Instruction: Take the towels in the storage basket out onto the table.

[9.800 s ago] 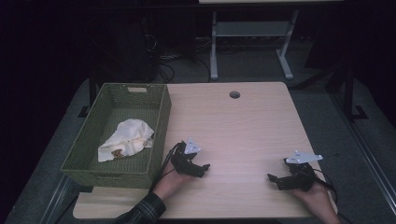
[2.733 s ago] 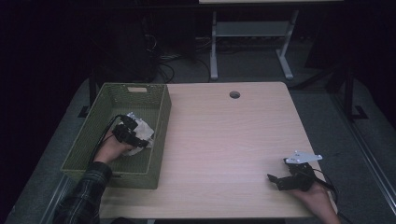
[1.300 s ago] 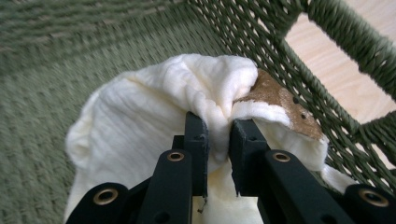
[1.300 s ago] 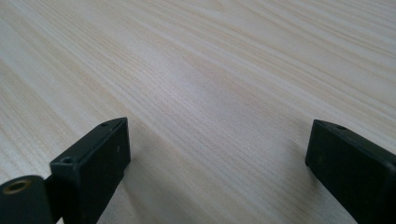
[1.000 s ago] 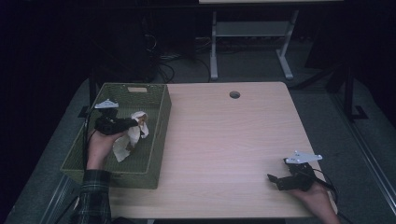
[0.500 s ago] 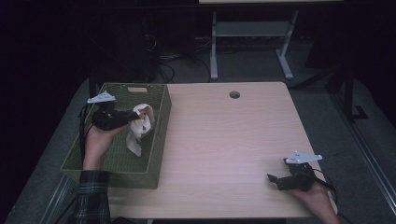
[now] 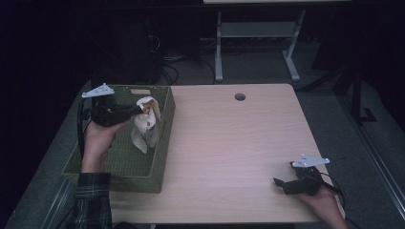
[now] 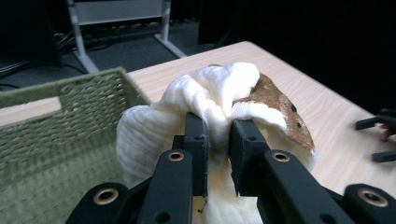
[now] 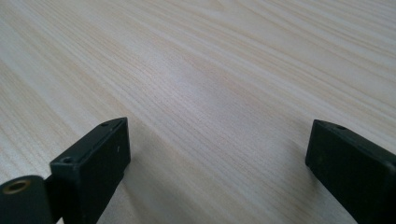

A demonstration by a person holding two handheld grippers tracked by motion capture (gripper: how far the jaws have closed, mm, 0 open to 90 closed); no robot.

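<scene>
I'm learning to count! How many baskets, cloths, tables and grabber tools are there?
Green basket: 1
Cream cloth: 1
Wooden table: 1
Grippers: 2, the left gripper and the right gripper
Total: 5

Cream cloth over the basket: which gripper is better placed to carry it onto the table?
Left. The left gripper is shut on the cream cloth above the basket; the right gripper rests open, apart.

Soft, ribbed cream cloth (image 8: 187, 102) with a brown fuzzy patch; coarse woven green basket (image 7: 122, 167); pale, smooth matt wood-grain bench (image 7: 239, 143); matt black jaws.
</scene>
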